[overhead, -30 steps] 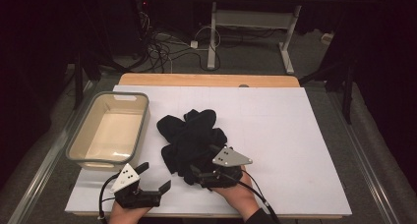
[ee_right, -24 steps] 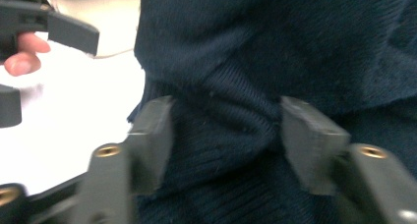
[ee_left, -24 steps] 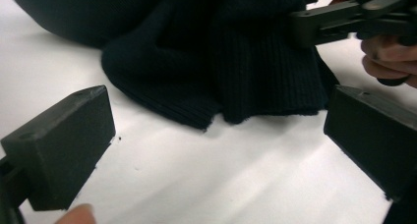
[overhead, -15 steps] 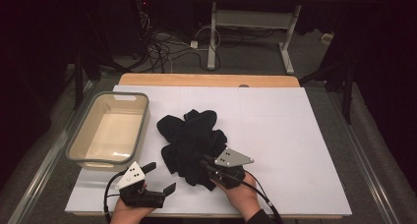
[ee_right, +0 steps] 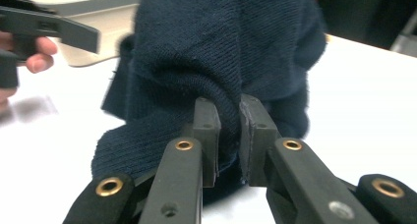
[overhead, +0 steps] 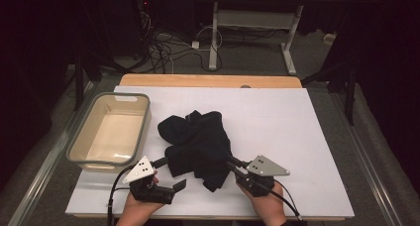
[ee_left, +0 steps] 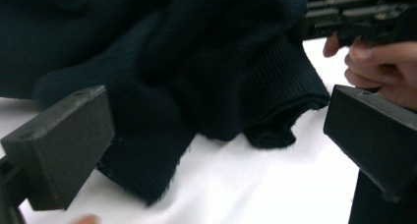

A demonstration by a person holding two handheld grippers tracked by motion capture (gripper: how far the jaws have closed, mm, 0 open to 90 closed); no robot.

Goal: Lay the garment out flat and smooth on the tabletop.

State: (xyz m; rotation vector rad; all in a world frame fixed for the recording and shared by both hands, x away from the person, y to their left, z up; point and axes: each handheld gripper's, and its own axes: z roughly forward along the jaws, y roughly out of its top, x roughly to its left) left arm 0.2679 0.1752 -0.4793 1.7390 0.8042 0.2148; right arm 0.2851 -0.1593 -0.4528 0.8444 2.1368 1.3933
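A dark navy knitted garment (overhead: pixel 198 141) lies crumpled on the white table (overhead: pixel 297 132). My right gripper (overhead: pixel 229 162) is at its near right edge. Its jaws have just closed and are now shut on a fold of the garment (ee_right: pixel 221 47), which bulges up between the pads (ee_right: pixel 206 121). My left gripper (overhead: pixel 171 173) is at the garment's near left corner, open, its jaws wide apart. The knit (ee_left: pixel 196 62) lies in front of its jaws, a ribbed hem nearest, with nothing pressed between them. A hand holds each gripper from the table's front edge.
An empty beige tub (overhead: pixel 79 137) with a grey rim stands on the table left of the garment. The table's right half is bare white surface. Cables and desk legs lie on the floor beyond the far edge.
My right gripper has shut on the garment's edge and moved right, drawing the cloth with it. My left gripper has shifted slightly right toward the garment, still open.
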